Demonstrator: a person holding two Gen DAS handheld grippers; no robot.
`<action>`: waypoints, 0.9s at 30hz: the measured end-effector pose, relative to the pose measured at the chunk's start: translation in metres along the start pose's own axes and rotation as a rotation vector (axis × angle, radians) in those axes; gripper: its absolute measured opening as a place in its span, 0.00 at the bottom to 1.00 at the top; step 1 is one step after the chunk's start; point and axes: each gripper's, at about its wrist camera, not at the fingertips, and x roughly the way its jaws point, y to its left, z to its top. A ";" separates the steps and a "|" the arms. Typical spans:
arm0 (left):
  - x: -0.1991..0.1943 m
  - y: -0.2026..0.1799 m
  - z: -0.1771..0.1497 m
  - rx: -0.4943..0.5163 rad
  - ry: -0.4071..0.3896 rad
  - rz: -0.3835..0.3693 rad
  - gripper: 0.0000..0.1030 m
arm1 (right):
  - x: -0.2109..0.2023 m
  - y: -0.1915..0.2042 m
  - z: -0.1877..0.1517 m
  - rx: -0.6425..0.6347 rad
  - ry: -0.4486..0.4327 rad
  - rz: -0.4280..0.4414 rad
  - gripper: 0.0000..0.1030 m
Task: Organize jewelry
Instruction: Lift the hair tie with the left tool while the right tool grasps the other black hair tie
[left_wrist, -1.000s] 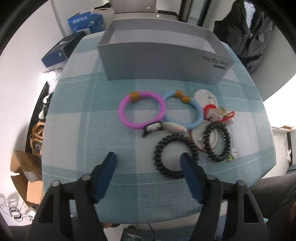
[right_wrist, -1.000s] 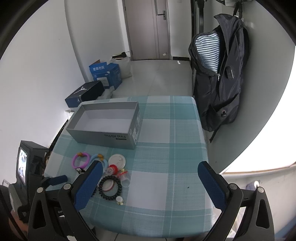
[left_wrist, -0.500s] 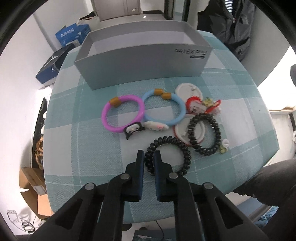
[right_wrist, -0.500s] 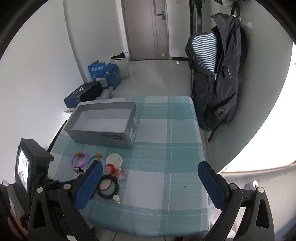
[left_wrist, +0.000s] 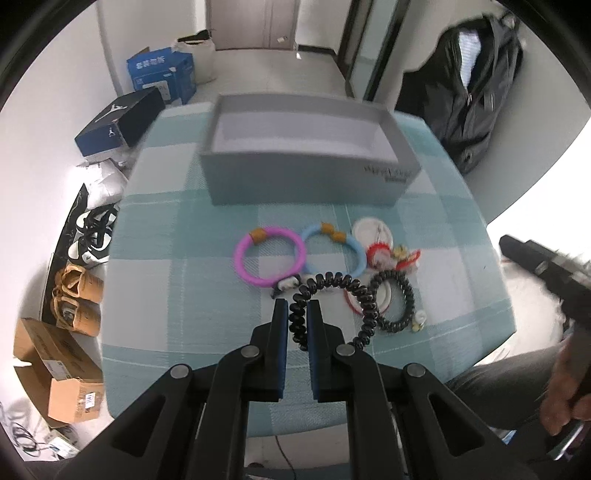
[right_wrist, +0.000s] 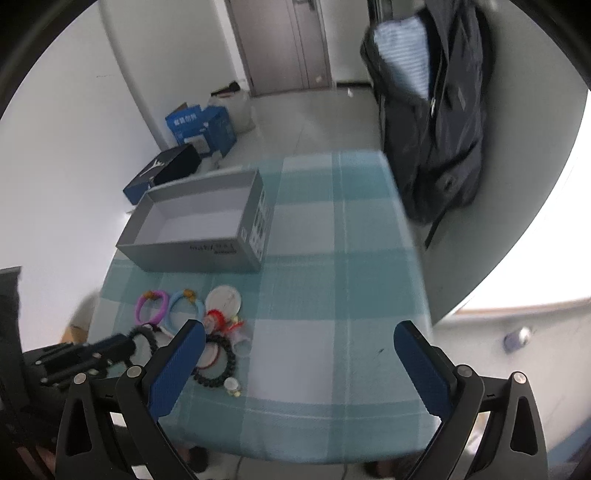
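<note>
My left gripper (left_wrist: 297, 308) is shut on a black spiral hair tie (left_wrist: 334, 286), which hangs stretched just above the checked tablecloth. Beyond it lie a pink bracelet (left_wrist: 269, 260), a blue bracelet (left_wrist: 334, 247), a second black spiral tie (left_wrist: 397, 304), white discs and small red trinkets (left_wrist: 384, 254). An open grey box (left_wrist: 306, 177) stands behind them with nothing showing inside. My right gripper (right_wrist: 297, 354) is open over the table's near right part, with nothing between its blue pads. In the right wrist view the left gripper (right_wrist: 110, 347) shows at lower left, beside the jewelry pile.
The round table (right_wrist: 332, 295) ends close on every side. A dark backpack (right_wrist: 432, 122) hangs at the right. On the floor at the left lie blue and black boxes (left_wrist: 122, 122), shoes and cartons. A person's hand and leg (left_wrist: 565, 387) are at the lower right.
My left gripper shut on the nearer black spiral tie and lifted it off the cloth, stretching it. The right gripper sank a little toward the table and stayed open.
</note>
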 end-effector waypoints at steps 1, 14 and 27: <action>-0.003 0.003 0.001 -0.013 -0.010 0.001 0.06 | 0.005 0.000 -0.001 0.007 0.022 0.009 0.99; -0.036 0.031 0.009 -0.100 -0.142 -0.004 0.06 | 0.061 0.039 -0.026 -0.065 0.248 0.092 0.65; -0.050 0.050 0.003 -0.134 -0.169 -0.030 0.06 | 0.068 0.073 -0.038 -0.158 0.250 0.041 0.23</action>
